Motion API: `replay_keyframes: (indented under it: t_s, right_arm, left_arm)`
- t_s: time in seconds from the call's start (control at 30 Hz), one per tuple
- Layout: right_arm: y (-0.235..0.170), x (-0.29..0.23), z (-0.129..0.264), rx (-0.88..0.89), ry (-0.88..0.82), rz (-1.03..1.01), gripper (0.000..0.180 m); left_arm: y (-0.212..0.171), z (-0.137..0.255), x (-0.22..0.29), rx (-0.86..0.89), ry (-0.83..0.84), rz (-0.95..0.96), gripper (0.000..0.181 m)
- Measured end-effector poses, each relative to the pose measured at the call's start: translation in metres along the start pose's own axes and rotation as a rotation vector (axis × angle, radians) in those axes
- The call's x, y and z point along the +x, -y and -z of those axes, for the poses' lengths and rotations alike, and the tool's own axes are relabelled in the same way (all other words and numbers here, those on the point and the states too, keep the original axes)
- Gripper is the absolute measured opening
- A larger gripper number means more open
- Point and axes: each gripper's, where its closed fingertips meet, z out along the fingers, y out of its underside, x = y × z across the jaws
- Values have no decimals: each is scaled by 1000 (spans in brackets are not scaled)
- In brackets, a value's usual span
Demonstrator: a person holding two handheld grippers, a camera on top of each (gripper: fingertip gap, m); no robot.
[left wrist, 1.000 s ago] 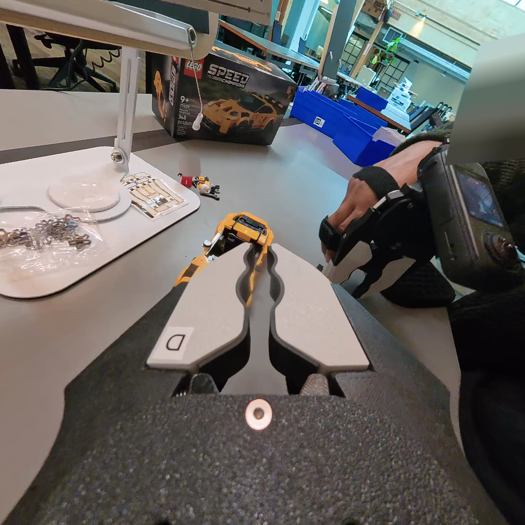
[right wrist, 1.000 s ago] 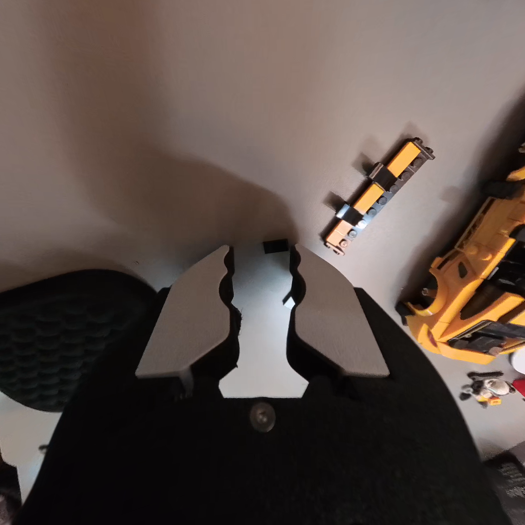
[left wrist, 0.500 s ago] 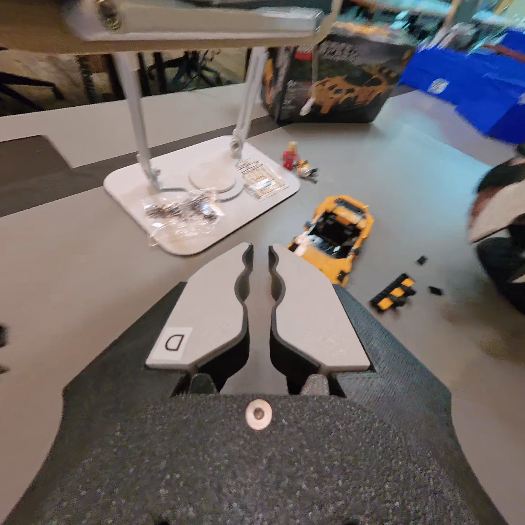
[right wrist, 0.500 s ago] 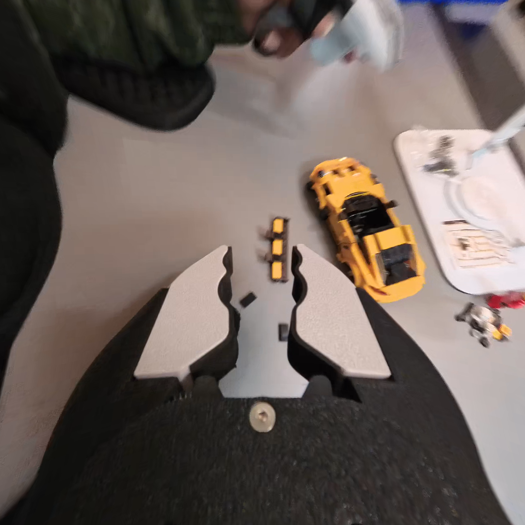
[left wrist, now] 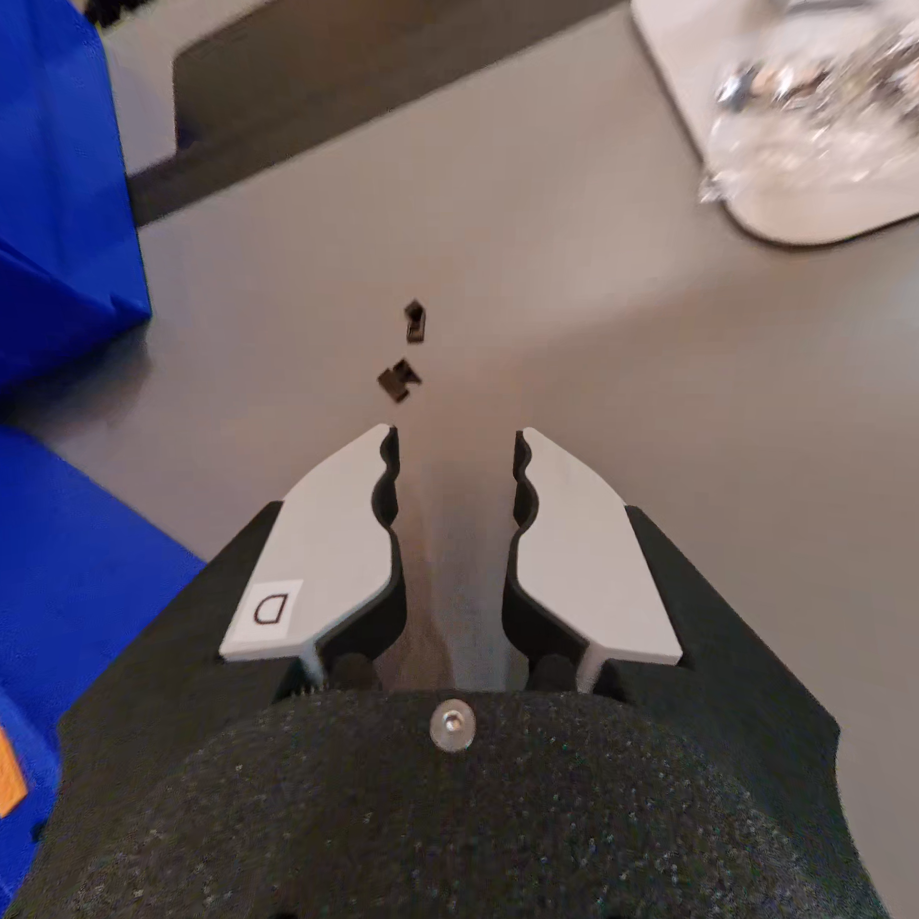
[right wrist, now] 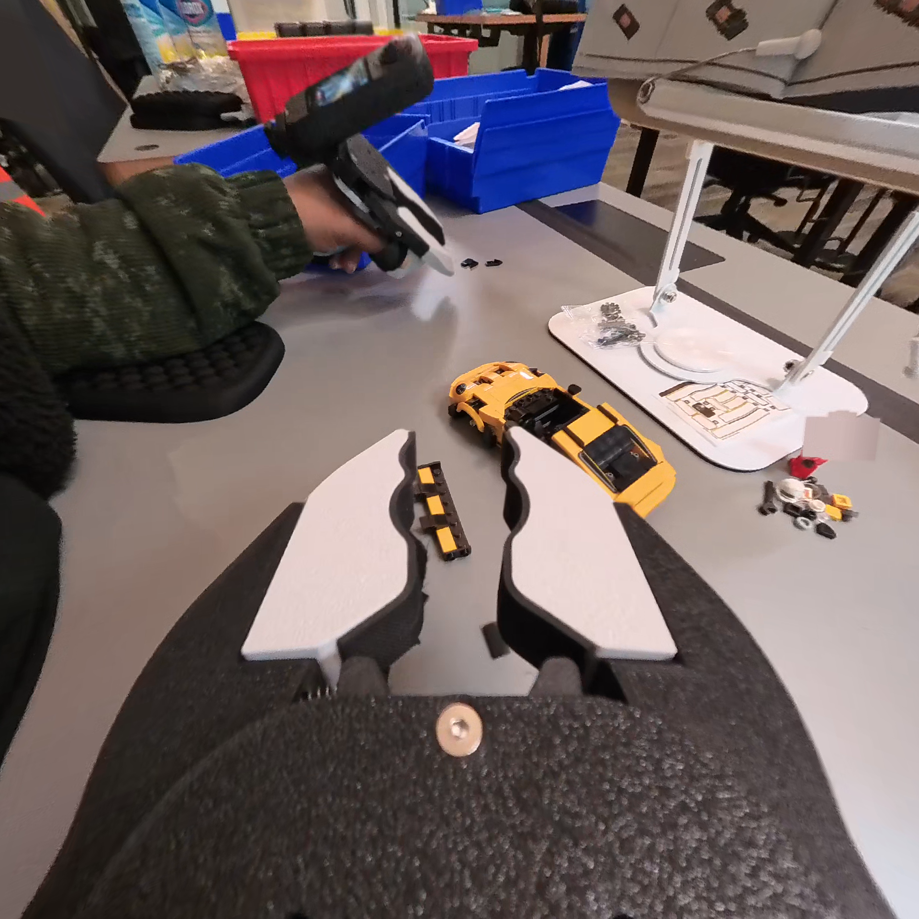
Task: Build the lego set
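Observation:
A partly built yellow lego car point(right wrist: 557, 425) lies on the grey table. A black and yellow strip piece point(right wrist: 442, 512) lies just beyond my right gripper point(right wrist: 460, 435), which is open and empty above the table. My left gripper point(left wrist: 455, 432) is open and empty, pointing at two small black pieces, one near point(left wrist: 398, 380) and one farther point(left wrist: 415, 323). In the right wrist view the left gripper point(right wrist: 437, 258) is at the far left, right next to those two black pieces point(right wrist: 480, 262).
Blue bins point(right wrist: 517, 134) and a red bin point(right wrist: 348, 64) stand at the back. A white stand base point(right wrist: 736, 452) holds a bag of parts point(right wrist: 614, 325) and a sticker sheet point(right wrist: 721, 405). Loose small parts point(right wrist: 808, 505) lie right of the car. A blue bin point(left wrist: 54, 199) is left of the left gripper. Across from one pair of fingers to the other is roughly 35 cm.
The left gripper has swung away from the car to the two black pieces near the blue bins and opened wider. The right gripper has pulled back and tilted up, facing the car.

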Motion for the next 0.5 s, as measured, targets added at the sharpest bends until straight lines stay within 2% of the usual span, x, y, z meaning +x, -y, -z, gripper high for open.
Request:
replay_keyframes:
  t_s: [0.13,0.3,0.5]
  right_arm:
    - [0,4,5,9,-17,-28,32]
    - [3,7,9,38,-5,-88,30]
    - [4,5,11,55,26,-137,30]
  left_arm:
    - [-8,-6,2,-43,-27,69,38]
    - [-2,-19,-19,-60,83,136,24]
    - [-2,-36,-26,-88,42,268,24]
